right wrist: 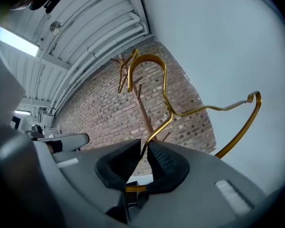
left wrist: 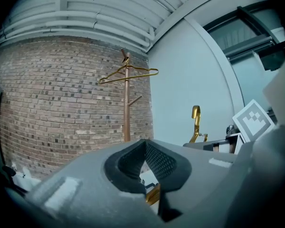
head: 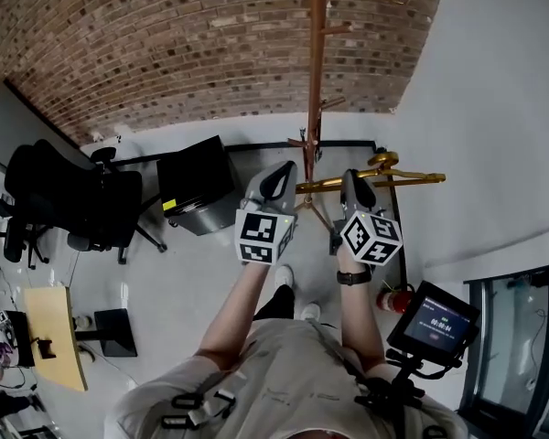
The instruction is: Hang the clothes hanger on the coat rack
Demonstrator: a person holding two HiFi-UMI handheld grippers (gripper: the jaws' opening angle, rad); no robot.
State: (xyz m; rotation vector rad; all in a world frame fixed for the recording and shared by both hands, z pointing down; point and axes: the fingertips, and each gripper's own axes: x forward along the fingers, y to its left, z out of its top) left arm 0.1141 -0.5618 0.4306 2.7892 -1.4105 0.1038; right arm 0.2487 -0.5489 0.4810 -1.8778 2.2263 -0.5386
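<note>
Right gripper (right wrist: pixel 145 146): jaws pinched shut on gold wire clothes hanger (right wrist: pixel 149 56) just below its hook. Left gripper (left wrist: pixel 145 144): jaws closed on same hanger's other end. Hanger not yet hung, short of brown wooden coat rack (head: pixel 316 71). Step, as judged: carrying. Next move calls for lifting hook onto a free peg; second gold hanger (left wrist: pixel 152 71) occupies top.

An office: swivel chair (head: pixel 69 198), desk (head: pixel 50 335), brick wall (head: pixel 165 35).
</note>
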